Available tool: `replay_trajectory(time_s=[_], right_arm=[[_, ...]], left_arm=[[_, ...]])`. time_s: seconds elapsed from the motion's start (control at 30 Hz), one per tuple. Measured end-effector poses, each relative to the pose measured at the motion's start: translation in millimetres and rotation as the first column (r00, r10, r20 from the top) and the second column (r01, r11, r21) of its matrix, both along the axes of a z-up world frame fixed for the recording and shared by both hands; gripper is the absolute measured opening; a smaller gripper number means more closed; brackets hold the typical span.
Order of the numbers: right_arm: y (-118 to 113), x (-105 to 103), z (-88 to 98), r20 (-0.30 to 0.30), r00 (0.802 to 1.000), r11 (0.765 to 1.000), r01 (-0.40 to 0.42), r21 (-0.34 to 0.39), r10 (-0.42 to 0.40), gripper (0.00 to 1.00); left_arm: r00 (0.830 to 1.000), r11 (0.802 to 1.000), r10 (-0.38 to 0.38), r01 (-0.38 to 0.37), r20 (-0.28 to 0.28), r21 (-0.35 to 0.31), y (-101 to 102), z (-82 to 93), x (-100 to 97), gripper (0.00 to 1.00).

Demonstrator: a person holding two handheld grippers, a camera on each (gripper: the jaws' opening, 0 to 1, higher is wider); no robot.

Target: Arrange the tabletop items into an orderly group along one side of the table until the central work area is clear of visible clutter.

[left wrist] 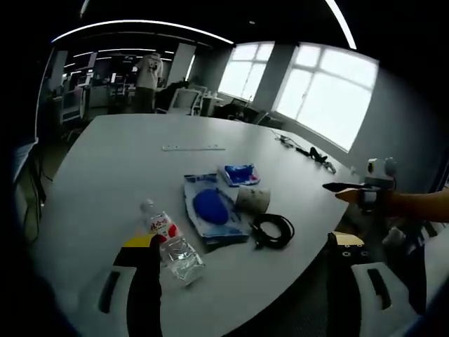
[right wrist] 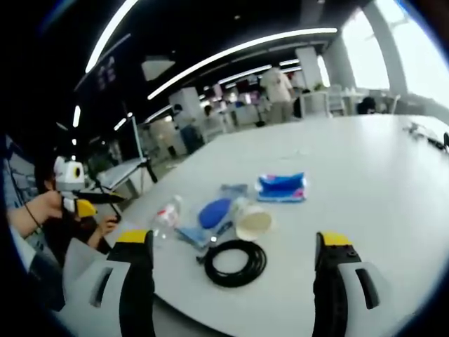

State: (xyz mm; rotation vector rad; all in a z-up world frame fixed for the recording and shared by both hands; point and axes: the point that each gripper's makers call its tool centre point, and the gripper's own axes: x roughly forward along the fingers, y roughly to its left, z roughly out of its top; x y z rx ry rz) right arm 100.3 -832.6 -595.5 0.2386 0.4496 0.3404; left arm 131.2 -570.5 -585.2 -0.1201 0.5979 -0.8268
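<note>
In the left gripper view we see the left gripper (left wrist: pixel 242 246) held above the near edge of a large pale grey table (left wrist: pixel 126 161), its two yellow-tipped jaws standing wide apart with nothing between them; the left jaw overlaps the lower end of a clear water bottle (left wrist: pixel 170 242) with a red label, which lies on its side on the table. Just beside the bottle, toward the middle, lies a clear plastic pack (left wrist: pixel 212 210) holding a dark blue object, and touching its far corner is a smaller blue packet (left wrist: pixel 239 174). A roll of pale tape (left wrist: pixel 252 199) sits between the pack and a coiled black cable (left wrist: pixel 272 230), which lies near the table's edge. Farther back a thin pale strip (left wrist: pixel 193 148) lies alone on the tabletop, well apart from the group. At the right of this view the right gripper (left wrist: pixel 344 188) comes in, held in a hand (left wrist: pixel 389 203) off the table's edge. In the right gripper view we see that gripper's jaws spread wide and empty too, above the same cluster: the cable just ahead between them, the tape roll, the pack and the bottle beyond, and the blue packet farther out. All the items sit together near one edge of the table
</note>
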Motion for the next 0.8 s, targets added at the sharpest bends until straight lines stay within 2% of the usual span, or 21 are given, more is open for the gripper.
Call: replay_trajectory(time_s=[0.4,0.8], right_arm=[[1.4,0.6,-0.3,-0.005,1.0,1.0,-0.01,-0.008,0.01,0.93],[8.8,6.1,-4.9,-0.011,0.999,0.999,-0.039,-0.018,0.039,0.93]], left_arm=[[1.0,1.0,0.008,-0.008,-0.001,-0.006,1.6,-0.1,1.1,1.0],[1.0,1.0,-0.008,0.009,-0.022,0.025,-0.1,-11.1,0.5,1.0]])
